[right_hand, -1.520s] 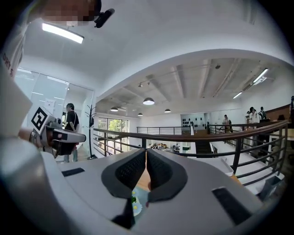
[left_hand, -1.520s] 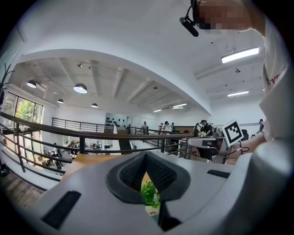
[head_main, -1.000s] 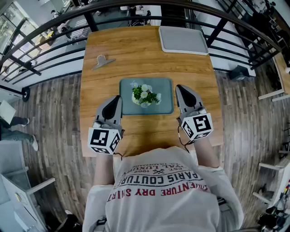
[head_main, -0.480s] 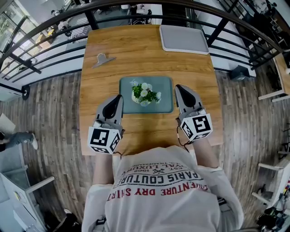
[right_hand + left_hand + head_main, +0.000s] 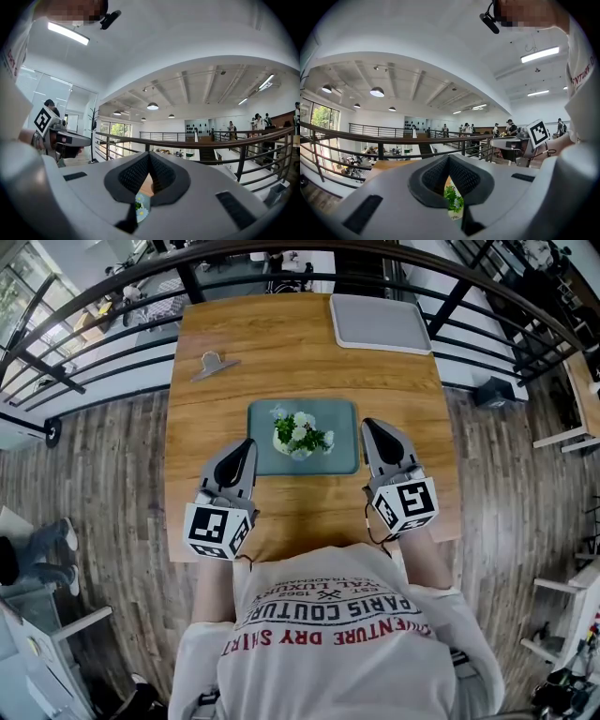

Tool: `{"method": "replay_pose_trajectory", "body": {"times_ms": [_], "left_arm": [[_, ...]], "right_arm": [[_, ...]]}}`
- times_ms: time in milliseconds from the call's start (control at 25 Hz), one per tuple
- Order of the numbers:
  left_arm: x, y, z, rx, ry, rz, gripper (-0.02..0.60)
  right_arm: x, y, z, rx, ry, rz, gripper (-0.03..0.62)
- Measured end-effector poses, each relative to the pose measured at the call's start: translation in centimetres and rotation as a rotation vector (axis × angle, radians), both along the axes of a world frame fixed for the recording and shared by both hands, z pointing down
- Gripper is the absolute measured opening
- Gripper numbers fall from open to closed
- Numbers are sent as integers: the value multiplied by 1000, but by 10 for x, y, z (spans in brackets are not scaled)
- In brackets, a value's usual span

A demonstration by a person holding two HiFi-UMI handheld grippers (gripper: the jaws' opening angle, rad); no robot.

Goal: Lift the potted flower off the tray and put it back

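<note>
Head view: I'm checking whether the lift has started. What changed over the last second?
Only a bystander's legs at the left floor edge shifted down the picture. The white-flowered potted plant stays on the grey-green tray; the left tool and right tool stay shut beside it.

The table under the jaws is wood with a clear grain and a soft sheen, and the tray between the two pairs of jaws looks like smooth, matt grey-green plastic. The left gripper and right gripper have matt grey plastic shells, with black pads of a finely dimpled, rubbery look. Beyond the jaws the railing is dark painted metal.
</note>
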State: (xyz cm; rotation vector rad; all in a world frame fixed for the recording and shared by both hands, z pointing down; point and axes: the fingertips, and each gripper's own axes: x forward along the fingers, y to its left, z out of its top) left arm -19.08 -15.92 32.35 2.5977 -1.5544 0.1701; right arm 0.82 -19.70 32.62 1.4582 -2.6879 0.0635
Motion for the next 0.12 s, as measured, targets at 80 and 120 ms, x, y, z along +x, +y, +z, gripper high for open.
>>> {"method": "replay_pose_trajectory", "body": {"times_ms": [80,120], "left_arm": [[-1,0,-1,3,2,-3,12],[-1,0,-1,4,4,-4,12]], "right_arm": [[0,0,0,2,1,1,26],[1,0,-1,4,1,2,26]]}}
